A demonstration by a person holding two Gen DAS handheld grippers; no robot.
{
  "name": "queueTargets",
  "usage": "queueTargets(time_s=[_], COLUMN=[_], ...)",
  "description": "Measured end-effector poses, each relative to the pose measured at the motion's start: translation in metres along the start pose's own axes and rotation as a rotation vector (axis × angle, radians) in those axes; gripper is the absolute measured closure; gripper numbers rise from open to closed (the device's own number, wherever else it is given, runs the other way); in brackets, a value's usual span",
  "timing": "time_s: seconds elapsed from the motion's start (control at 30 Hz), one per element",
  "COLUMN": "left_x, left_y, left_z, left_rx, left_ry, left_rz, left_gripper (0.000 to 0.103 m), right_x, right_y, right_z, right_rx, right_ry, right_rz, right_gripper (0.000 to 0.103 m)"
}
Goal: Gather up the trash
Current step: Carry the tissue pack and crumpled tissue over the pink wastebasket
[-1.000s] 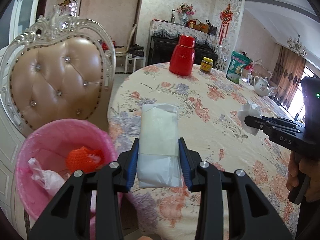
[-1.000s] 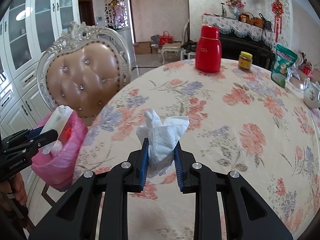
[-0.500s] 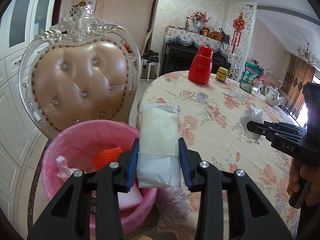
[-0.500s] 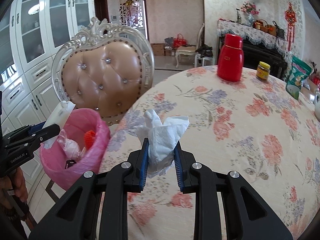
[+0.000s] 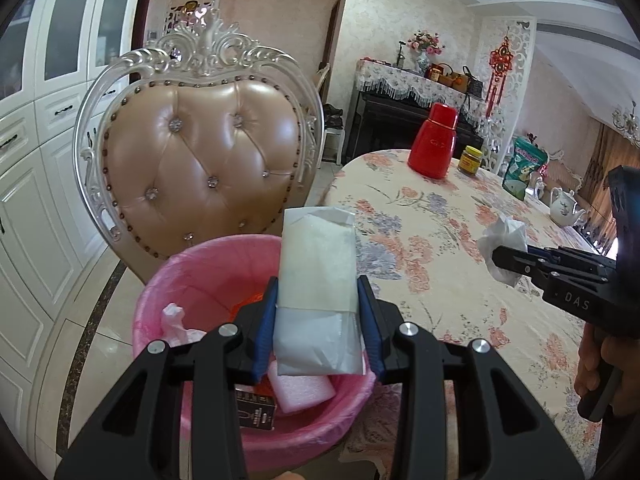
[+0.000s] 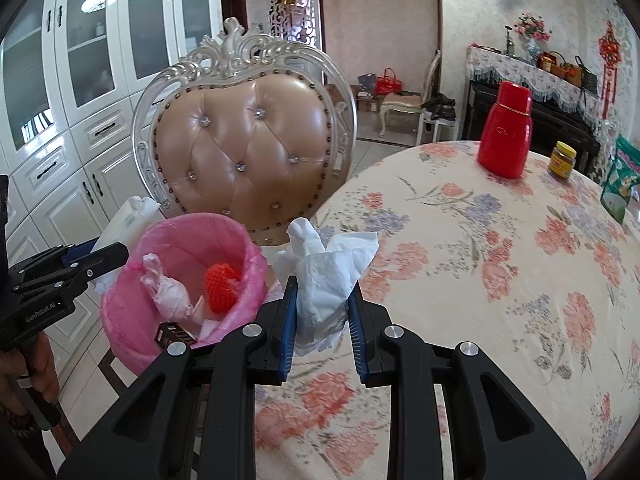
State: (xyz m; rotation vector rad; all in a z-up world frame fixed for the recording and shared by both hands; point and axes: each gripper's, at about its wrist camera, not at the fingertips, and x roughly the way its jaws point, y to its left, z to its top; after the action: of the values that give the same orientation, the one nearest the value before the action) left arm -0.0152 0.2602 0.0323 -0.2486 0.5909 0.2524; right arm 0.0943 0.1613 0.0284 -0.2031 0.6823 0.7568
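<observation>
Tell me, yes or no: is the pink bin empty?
No. The pink bin already holds an orange net, a crumpled plastic bag and a small dark box.

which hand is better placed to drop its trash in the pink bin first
Left. The left gripper holds the white packet right over the pink bin; the right gripper's tissue hangs over the table edge.

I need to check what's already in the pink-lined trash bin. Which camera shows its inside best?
The right wrist view: the pink-lined trash bin shows orange netting, crumpled plastic and a dark box. In the left wrist view the white packet hides much of it.
</observation>
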Motion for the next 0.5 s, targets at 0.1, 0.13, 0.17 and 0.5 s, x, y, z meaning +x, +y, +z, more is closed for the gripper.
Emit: queueTargets(time_s=[0.1, 0.13, 0.17, 0.5], left_x=[0.0, -0.001, -0.001, -0.005], left_y=[0.007, 0.011, 0.013, 0.038], left_z=[0.0, 0.0, 0.0, -0.002], left_rx=[-0.006, -0.01, -0.012, -0.039], left_ry=[0.002, 0.001, 0.001, -0.001], left_rz=[0.006, 0.009, 0.011, 0.038], left_gripper=[0.066, 0.066, 0.066, 0.066], right_x=[0.005, 0.007, 0.008, 0.026], right_y=[0.009, 0.012, 0.014, 0.046], right_z=[0.003, 0.004, 0.004, 0.012], right_rx=[-0.011, -0.014, -0.015, -0.05], right_ry=[0.003, 0.004, 0.004, 0.015], right_rz=[0.01, 0.013, 0.016, 0.052], right_gripper=[0.079, 0.079, 0.079, 0.079])
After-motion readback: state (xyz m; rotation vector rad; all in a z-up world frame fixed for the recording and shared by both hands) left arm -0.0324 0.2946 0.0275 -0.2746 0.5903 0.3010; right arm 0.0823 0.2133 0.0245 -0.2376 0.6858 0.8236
